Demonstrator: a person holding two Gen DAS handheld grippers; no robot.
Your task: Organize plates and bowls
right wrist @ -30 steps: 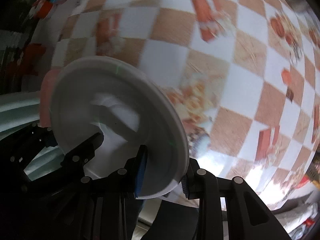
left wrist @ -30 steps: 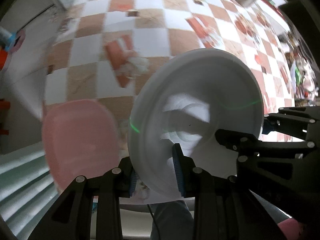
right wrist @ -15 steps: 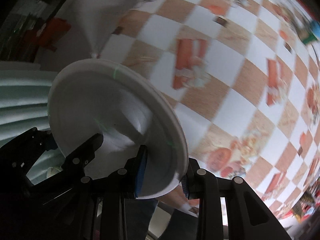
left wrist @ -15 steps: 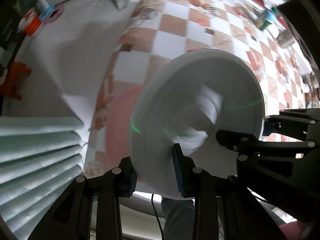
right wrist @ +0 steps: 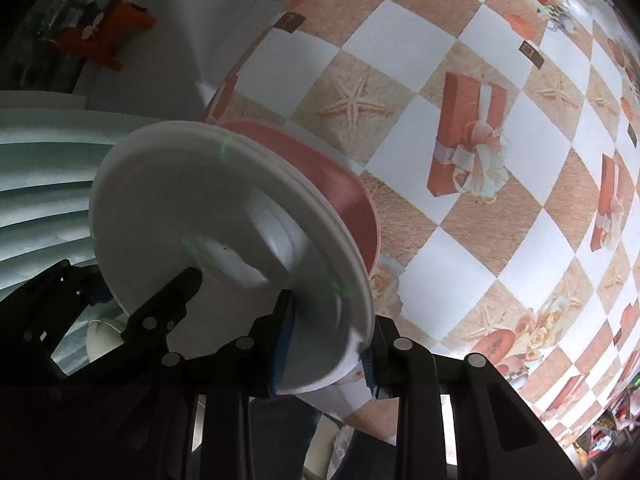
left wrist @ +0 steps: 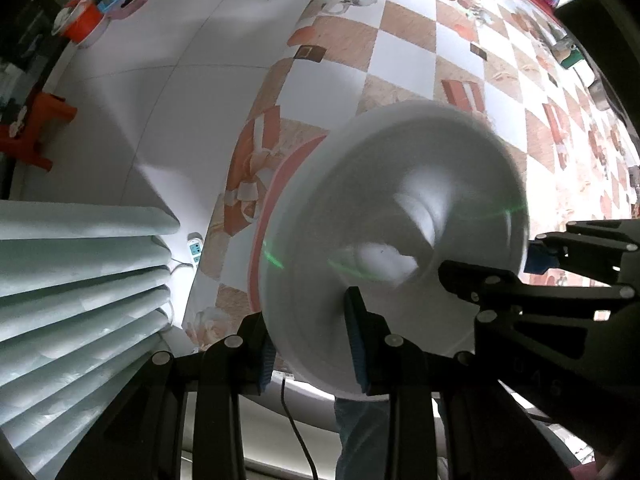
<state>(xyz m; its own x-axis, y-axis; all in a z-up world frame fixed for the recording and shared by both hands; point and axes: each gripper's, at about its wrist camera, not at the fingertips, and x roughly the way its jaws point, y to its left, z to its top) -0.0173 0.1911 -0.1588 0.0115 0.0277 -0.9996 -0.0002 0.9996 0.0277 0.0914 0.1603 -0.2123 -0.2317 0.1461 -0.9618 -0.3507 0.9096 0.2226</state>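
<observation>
Both grippers hold one white plate (left wrist: 400, 216) by opposite rims, above the table. In the left wrist view my left gripper (left wrist: 310, 344) is shut on the plate's near rim, its blue pads on either face, and the right gripper reaches in from the right edge. The right wrist view has my right gripper (right wrist: 326, 344) shut on the same white plate (right wrist: 200, 216), with the left gripper at the lower left. A pink plate (right wrist: 340, 184) lies on the checkered tablecloth (right wrist: 460, 128) directly beneath, mostly hidden; its edge (left wrist: 276, 184) shows past the white plate's left rim.
The table's left edge runs close by, with white floor tiles (left wrist: 160, 92) below. A pale green slatted piece (left wrist: 72, 280) fills the lower left. An orange stool (left wrist: 32, 132) and a power strip (left wrist: 195, 249) sit on the floor. Small items line the table's far right edge.
Both grippers carried the white plate sideways across the table toward its left edge. The plate now hangs over the pink plate, which earlier lay off to its left.
</observation>
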